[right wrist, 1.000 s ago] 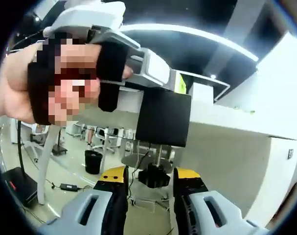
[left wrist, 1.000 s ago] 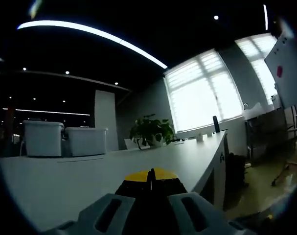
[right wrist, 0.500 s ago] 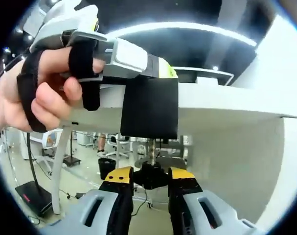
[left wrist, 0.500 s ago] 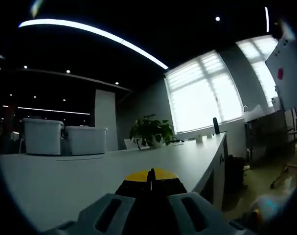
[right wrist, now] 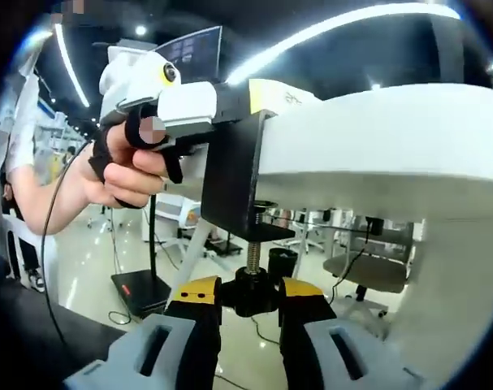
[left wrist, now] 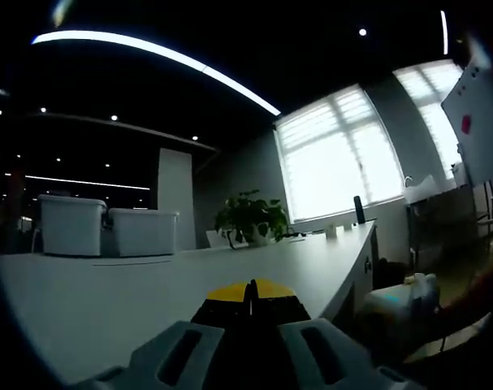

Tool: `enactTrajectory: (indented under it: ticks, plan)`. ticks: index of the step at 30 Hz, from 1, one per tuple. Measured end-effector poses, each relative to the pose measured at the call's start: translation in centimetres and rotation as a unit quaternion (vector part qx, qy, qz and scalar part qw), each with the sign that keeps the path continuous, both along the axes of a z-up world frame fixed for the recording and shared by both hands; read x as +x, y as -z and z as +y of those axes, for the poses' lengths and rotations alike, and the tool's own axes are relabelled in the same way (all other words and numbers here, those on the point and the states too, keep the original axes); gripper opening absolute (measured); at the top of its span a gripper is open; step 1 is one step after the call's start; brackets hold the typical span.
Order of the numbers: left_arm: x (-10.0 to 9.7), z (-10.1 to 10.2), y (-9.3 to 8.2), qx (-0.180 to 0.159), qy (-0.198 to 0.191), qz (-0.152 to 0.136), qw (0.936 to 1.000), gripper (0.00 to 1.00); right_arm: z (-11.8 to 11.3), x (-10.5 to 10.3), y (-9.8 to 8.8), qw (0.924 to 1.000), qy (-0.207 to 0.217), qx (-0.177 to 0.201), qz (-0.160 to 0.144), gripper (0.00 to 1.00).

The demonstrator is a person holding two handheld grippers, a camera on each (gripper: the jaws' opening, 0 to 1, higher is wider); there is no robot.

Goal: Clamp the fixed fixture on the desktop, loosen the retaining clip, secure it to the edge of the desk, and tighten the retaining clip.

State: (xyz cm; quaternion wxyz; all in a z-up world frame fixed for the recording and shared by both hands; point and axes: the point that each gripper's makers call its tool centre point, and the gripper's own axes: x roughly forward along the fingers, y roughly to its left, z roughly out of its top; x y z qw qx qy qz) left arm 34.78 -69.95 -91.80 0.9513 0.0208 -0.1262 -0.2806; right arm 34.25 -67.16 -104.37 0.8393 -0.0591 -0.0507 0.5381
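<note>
A black C-shaped fixture (right wrist: 230,175) hangs over the edge of the white desk (right wrist: 376,138). Its threaded screw (right wrist: 252,253) points down to a black knob (right wrist: 250,288). My right gripper (right wrist: 250,294) is below the desk, its yellow-tipped jaws shut on that knob. My left gripper (right wrist: 266,93), held by a person's hand (right wrist: 128,171), lies along the desktop and is shut on the fixture's top. In the left gripper view the left gripper (left wrist: 250,289) has its jaws pressed together over the desk (left wrist: 149,284). The right gripper (left wrist: 400,305) shows beyond the desk edge.
A potted plant (left wrist: 250,215) and two white boxes (left wrist: 71,227) stand at the desk's far side. A whiteboard (left wrist: 477,114) stands to the right. Under the desk are office chairs (right wrist: 352,268), a black floor stand base (right wrist: 140,284) and cables.
My right jaws have narrowed onto the knob. The fixture now sits against the desk edge. The right gripper has come into the left gripper view at the lower right.
</note>
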Motion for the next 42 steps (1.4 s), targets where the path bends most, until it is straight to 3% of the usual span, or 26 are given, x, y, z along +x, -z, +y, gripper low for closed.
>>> enactTrajectory:
  ticks: [3, 8, 11, 13, 14, 16, 20, 26, 30, 33, 37, 42]
  plan:
    - [0.0, 0.0, 0.0, -0.002, 0.002, 0.000, 1.0000, 0.01, 0.0, -0.2, 0.1, 0.9999, 0.006, 0.011, 0.007, 0.26]
    - [0.0, 0.0, -0.1, 0.000, 0.002, -0.001, 1.0000, 0.01, -1.5, -0.4, 1.3, 0.9947, 0.101, 0.019, 0.002, 0.32]
    - [0.0, 0.0, -0.1, 0.000, 0.001, -0.001, 1.0000, 0.01, -2.9, -0.9, 2.0, 0.9812, 0.192, 0.021, -0.011, 0.36]
    - [0.0, 0.0, -0.1, 0.000, 0.000, -0.002, 1.0000, 0.01, -4.5, -1.0, 2.3, 0.9601, 0.277, 0.039, 0.014, 0.37]
    - [0.0, 0.0, -0.1, 0.000, 0.000, -0.002, 1.0000, 0.01, -4.7, -1.5, 2.1, 0.9522, 0.296, 0.068, 0.031, 0.37]
    - [0.0, 0.0, -0.1, 0.000, -0.001, -0.003, 1.0000, 0.01, -4.2, -2.4, 1.9, 0.9456, 0.317, 0.066, 0.028, 0.37]
    - [0.0, 0.0, -0.1, 0.002, -0.003, -0.005, 1.0000, 0.01, -3.1, -2.7, 0.5, 0.9308, 0.362, 0.045, -0.021, 0.37]
    - [0.0, 0.0, -0.2, 0.004, -0.003, -0.006, 1.0000, 0.01, -1.6, -1.5, -0.9, 0.9259, 0.374, 0.042, -0.035, 0.37]
    - [0.0, 0.0, -0.2, 0.002, -0.002, -0.006, 1.0000, 0.01, -2.0, -0.4, -0.4, 0.9185, 0.392, 0.047, -0.015, 0.36]
    - [0.1, 0.0, -0.2, 0.002, -0.001, -0.006, 1.0000, 0.01, -1.7, -0.3, 0.1, 0.9188, 0.393, 0.037, -0.013, 0.35]
    - [0.1, 0.0, -0.2, 0.001, -0.001, -0.006, 1.0000, 0.01, -2.1, 0.0, 0.4, 0.9173, 0.397, 0.035, -0.010, 0.25]
    - [0.1, 0.0, -0.2, -0.001, 0.001, -0.005, 1.0000, 0.01, -2.3, 0.0, 0.4, 0.9250, 0.378, 0.040, -0.011, 0.24]
